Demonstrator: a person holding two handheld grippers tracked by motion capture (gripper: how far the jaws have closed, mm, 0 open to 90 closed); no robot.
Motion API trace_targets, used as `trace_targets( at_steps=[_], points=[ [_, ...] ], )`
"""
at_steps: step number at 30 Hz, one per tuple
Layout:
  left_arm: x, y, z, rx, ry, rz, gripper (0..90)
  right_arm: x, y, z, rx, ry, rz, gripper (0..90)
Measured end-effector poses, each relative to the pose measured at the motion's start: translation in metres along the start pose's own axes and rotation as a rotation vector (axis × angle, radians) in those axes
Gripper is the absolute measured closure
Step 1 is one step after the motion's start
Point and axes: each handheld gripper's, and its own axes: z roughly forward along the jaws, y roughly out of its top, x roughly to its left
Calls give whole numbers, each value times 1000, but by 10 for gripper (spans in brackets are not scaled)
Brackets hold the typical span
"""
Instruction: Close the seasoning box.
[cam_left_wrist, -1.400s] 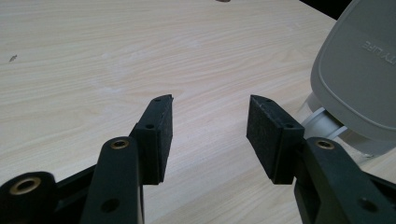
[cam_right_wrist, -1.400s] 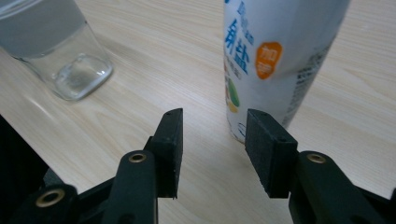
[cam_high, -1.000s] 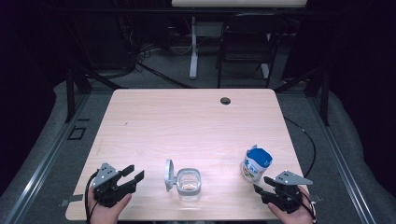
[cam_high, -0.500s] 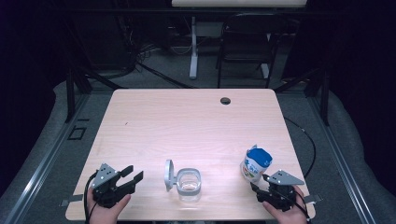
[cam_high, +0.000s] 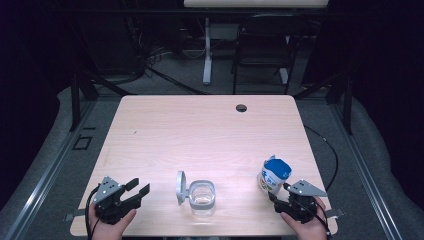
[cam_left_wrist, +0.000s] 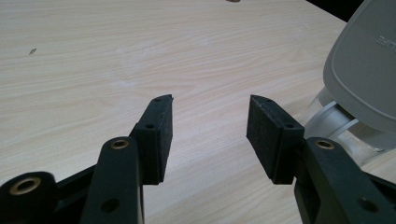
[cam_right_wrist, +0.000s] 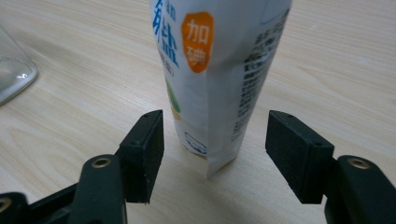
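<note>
White pouch (cam_right_wrist: 219, 70) with blue cap, blue and orange print: upright on the table, just ahead of the right gripper (cam_right_wrist: 215, 140), its lower edge between the spread jaws, touching neither pad.

- light wood-grain table top (cam_high: 200, 135), pale, rounded corners
- small dark round grommet hole (cam_high: 241, 107) near table's far edge, right of centre
- tiny dark speck (cam_high: 134, 132) on the wood, left half
- dark metal-frame chair (cam_high: 264, 47) behind table, on grey floor
- white upright post (cam_high: 207, 50) with a foot, left of chair
- black cables (cam_high: 150, 60) bundled on floor, far left
- grey floor mat (cam_high: 365, 150) around table
- black cable (cam_high: 327, 150) curving along table's right side
</note>
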Motion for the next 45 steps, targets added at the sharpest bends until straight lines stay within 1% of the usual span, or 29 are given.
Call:
trace_targets(
  at_steps=[1,3,6,7,8,10,11,12,13,15,16,17,19,26,31,33,36,43,44,45],
  points=[
    [1,-1,0,-3,2,0,510,1,0,2,-5,6,-2,352],
    [1,-2,-1,-4,3,-2,510,2,1,3,-1,3,-8,333],
    [2,-2,-3,1,7,0,510,4,3,5,-15,-4,-6,318],
    [3,-3,-4,-7,8,-8,510,5,3,6,-22,-5,-2,314],
    [3,-3,-6,-7,12,-10,510,7,5,8,-21,-11,-11,300],
    [4,-4,-7,-6,14,-11,510,7,5,9,-20,-12,-14,295],
    [5,-4,-8,-7,15,-15,510,8,6,10,-17,-20,-18,289],
    [6,-5,-10,-9,20,-18,511,9,6,13,-26,-20,-13,285],
    [6,-6,-10,-8,19,-17,510,9,7,13,-25,-30,-14,285],
    [8,-7,-12,-8,24,-21,510,9,8,16,-38,-28,-1,283],
    [8,-7,-13,-9,26,-26,510,8,8,16,-29,-30,-7,280],
    [8,-8,-14,-9,27,-26,511,9,8,18,-41,-26,6,278],
    [9,-9,-15,-8,30,-29,510,9,8,20,-38,-27,9,274],
    [12,-11,-20,-9,41,-39,510,10,9,26,-64,-42,26,274],
    [14,-12,-21,-9,41,-41,510,10,8,27,-58,-51,27,274],
    [14,-12,-22,-7,43,-41,510,10,7,29,-68,-48,33,274],
    [15,-12,-22,-11,44,-44,510,11,6,30,-64,-67,24,274],
    [15,-13,-21,-12,43,-46,510,14,5,34,-78,-83,36,292],
    [15,-13,-21,-12,43,-46,510,14,5,34,-66,-86,31,292],
    [15,-13,-21,-11,43,-47,510,14,5,34,-66,-86,31,292]
  ],
)
